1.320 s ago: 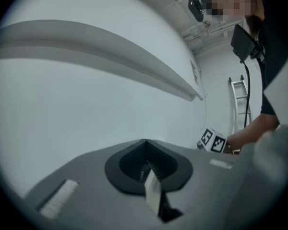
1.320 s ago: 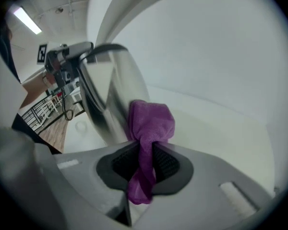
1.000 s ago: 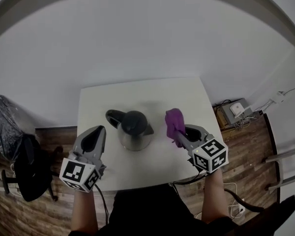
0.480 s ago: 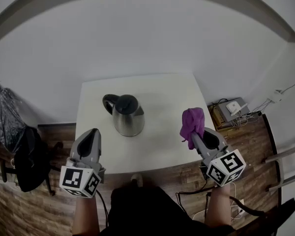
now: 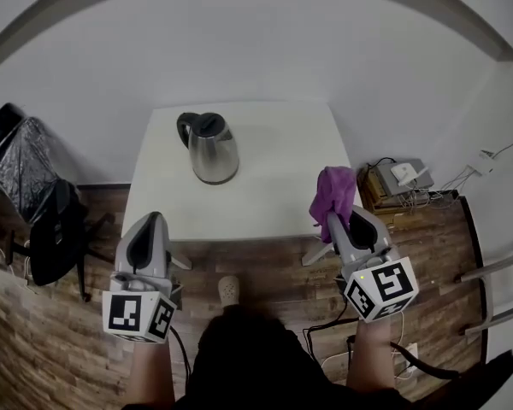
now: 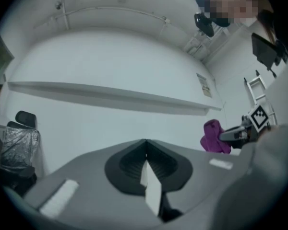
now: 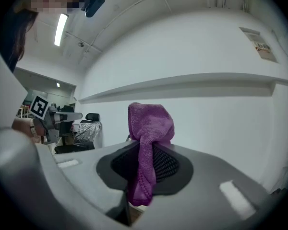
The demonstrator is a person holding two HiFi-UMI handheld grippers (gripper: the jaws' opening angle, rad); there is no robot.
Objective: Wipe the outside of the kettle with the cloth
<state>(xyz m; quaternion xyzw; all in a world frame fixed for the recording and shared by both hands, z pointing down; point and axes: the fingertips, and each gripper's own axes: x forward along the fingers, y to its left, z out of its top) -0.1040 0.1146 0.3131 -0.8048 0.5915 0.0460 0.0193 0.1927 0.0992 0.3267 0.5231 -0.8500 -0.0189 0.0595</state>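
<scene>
The steel kettle (image 5: pixel 210 149) with a black lid and handle stands on the white table (image 5: pixel 274 186), near its far left corner. My left gripper (image 5: pixel 152 221) is shut and empty, held over the floor off the table's near left corner. My right gripper (image 5: pixel 334 219) is shut on the purple cloth (image 5: pixel 333 191), which bunches up above its jaws off the table's near right edge. In the right gripper view the cloth (image 7: pixel 147 147) hangs down between the jaws, and the left gripper's marker cube shows at far left. The left gripper view shows shut jaws against the white wall, with the cloth (image 6: pixel 214 137) at right.
A black chair (image 5: pixel 51 242) with a grey plastic-covered bundle (image 5: pixel 21 173) stands left of the table. Boxes and cables (image 5: pixel 402 182) lie on the wooden floor at right. A white wall rises behind the table. My shoe (image 5: pixel 228 290) shows below the table's near edge.
Both grippers have drawn back from the kettle to beyond the table's near edge. The view has pulled away, so the kettle and table now lie farther off. The cloth stays in the right gripper.
</scene>
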